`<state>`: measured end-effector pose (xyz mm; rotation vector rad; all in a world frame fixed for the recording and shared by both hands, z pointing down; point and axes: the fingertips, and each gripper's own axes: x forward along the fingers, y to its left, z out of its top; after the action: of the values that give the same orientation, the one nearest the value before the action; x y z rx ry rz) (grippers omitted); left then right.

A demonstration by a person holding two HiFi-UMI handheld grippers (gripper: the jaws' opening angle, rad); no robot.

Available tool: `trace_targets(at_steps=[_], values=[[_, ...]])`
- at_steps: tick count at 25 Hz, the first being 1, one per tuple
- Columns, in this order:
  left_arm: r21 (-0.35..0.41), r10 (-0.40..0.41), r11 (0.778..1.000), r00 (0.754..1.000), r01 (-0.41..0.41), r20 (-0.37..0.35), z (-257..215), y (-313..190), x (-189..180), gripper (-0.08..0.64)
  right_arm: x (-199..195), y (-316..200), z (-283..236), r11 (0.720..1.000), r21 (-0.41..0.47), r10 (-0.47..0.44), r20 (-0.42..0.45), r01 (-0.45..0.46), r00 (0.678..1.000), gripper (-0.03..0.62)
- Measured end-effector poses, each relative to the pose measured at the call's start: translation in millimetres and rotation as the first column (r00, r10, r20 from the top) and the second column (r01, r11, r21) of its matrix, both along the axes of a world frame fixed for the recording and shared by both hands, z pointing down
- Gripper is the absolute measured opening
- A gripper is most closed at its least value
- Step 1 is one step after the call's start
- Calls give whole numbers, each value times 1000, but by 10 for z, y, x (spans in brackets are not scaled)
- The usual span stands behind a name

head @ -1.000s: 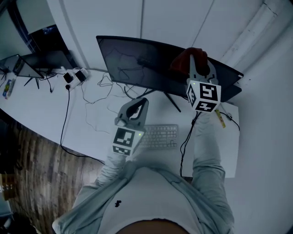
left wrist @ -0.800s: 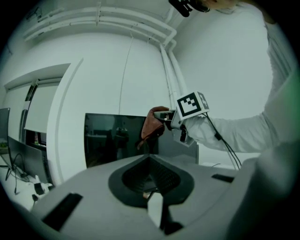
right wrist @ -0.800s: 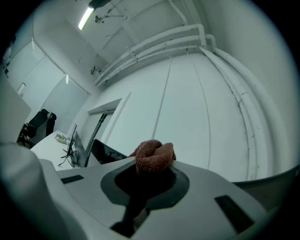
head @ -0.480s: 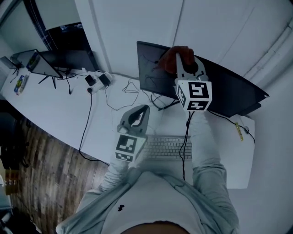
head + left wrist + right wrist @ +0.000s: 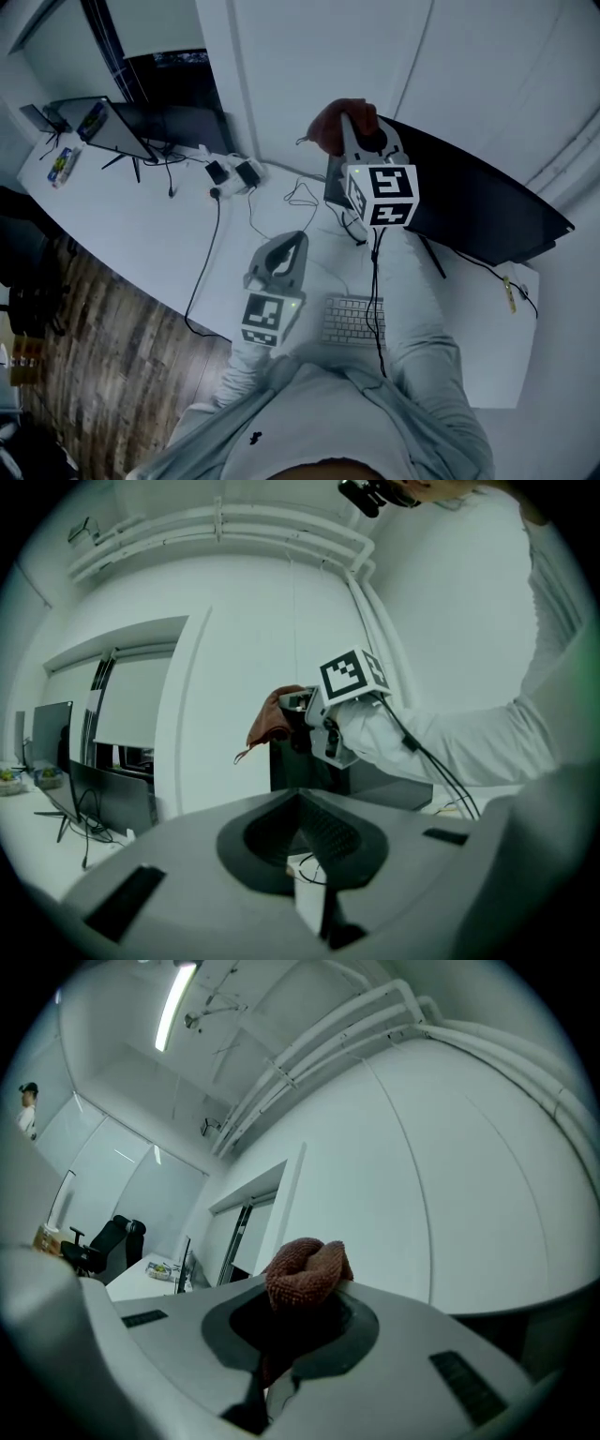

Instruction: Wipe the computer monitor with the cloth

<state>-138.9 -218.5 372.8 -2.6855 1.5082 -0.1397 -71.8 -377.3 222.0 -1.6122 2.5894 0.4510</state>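
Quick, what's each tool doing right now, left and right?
Left tool: closed, nothing between its jaws.
Right tool: closed, holding the cloth.

The right tongs [image 5: 287, 1337] pinch a bunched reddish-brown cloth [image 5: 306, 1275] before a white wall [image 5: 450, 1176].

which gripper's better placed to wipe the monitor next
Right. The right gripper is shut on the reddish-brown cloth at the black monitor; the left gripper is empty above the white desk.
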Motion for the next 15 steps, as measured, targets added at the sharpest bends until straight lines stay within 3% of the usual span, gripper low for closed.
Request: trace_targets(at_steps=[7,15], values=[[5,-24,1000,1000,24,-4,-4,52,-136,20,-55,72,41,1000,-9,-9,8,9,1000,35],[13,-14,1000,1000,14,-11,-74,179,74,20,451,490,101,1000,-20,21,17,-21,1000,35]])
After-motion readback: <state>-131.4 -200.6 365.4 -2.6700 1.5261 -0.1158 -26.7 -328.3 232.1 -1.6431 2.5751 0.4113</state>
